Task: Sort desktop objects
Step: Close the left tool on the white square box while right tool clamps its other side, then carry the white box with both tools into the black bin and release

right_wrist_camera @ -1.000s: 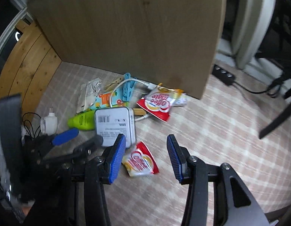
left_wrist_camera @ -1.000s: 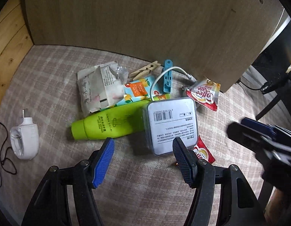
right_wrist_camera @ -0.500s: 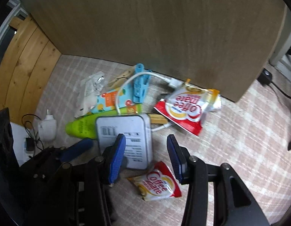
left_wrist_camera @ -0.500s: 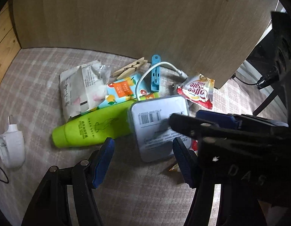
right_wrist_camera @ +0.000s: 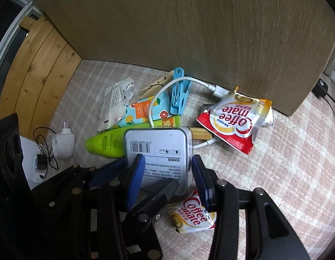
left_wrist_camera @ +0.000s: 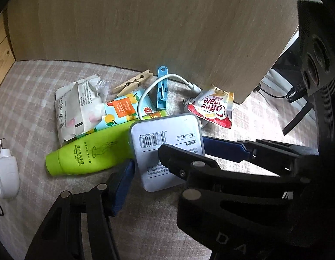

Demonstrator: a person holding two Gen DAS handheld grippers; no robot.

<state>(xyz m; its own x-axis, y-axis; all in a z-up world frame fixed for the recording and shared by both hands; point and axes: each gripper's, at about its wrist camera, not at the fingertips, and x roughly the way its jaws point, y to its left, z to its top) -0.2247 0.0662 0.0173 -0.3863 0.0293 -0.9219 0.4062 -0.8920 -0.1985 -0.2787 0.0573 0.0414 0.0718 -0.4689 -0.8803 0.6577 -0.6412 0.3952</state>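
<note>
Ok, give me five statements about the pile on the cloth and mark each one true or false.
1. The grey box lies label up, barcode showing. True.
2. The green tube stands upright. False: it lies on its side, partly under the box.
3. A blue clothespin lies near the wooden board. True.
4. The right gripper grips a Coffee mate sachet. False: it straddles the box's near end.
5. The white cable is coiled inside the box. False: it loops over the pile.

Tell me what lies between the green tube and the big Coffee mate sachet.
The silver tin sits between the green tube and the big Coffee mate sachet, with a wooden clothespin poking out beside it, clearest in the right wrist view.
</note>
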